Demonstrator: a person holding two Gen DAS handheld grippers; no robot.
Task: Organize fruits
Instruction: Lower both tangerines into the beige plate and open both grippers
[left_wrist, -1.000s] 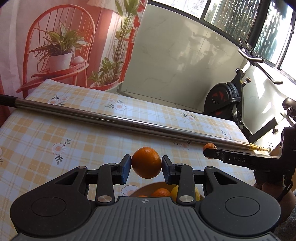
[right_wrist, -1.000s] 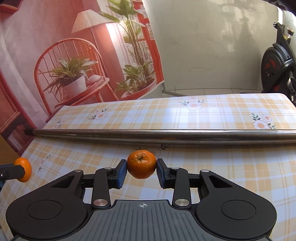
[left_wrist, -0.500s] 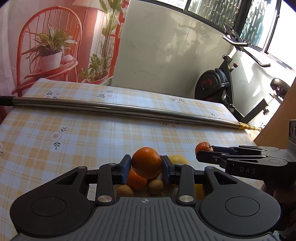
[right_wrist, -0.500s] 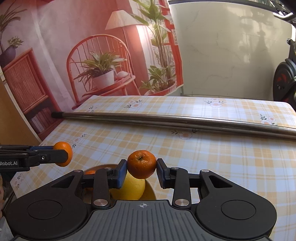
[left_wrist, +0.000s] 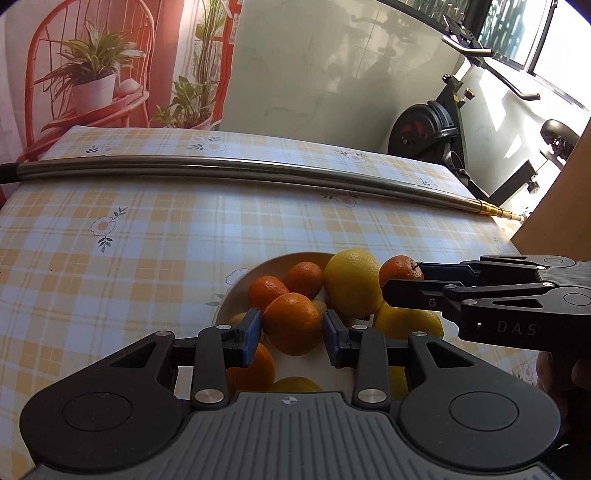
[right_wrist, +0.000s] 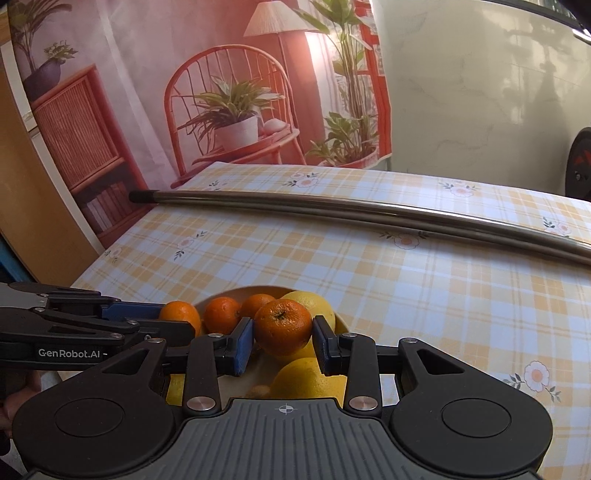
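Observation:
A cream bowl (left_wrist: 240, 284) sits on the checked tablecloth and holds several oranges (left_wrist: 304, 273) and lemons (left_wrist: 351, 282). My left gripper (left_wrist: 292, 330) is shut on an orange (left_wrist: 291, 323) just above the bowl's near side. In the right wrist view my right gripper (right_wrist: 283, 341) is shut on a small orange (right_wrist: 282, 326) over the same bowl (right_wrist: 212, 301). That right gripper (left_wrist: 402, 278) reaches in from the right with its small orange (left_wrist: 399, 269) beside the big lemon. The left gripper (right_wrist: 177, 319) enters from the left with its orange (right_wrist: 181, 315).
A long steel pole (left_wrist: 240, 170) lies across the table beyond the bowl. An exercise bike (left_wrist: 436, 125) stands past the far right corner. A wooden panel (left_wrist: 565, 199) rises at the right edge. A printed backdrop with a red chair hangs behind the table.
Both grippers came together over the fruit bowl, each still holding its orange. The left one sank and the bowl came fully into view; the right one swung left toward it.

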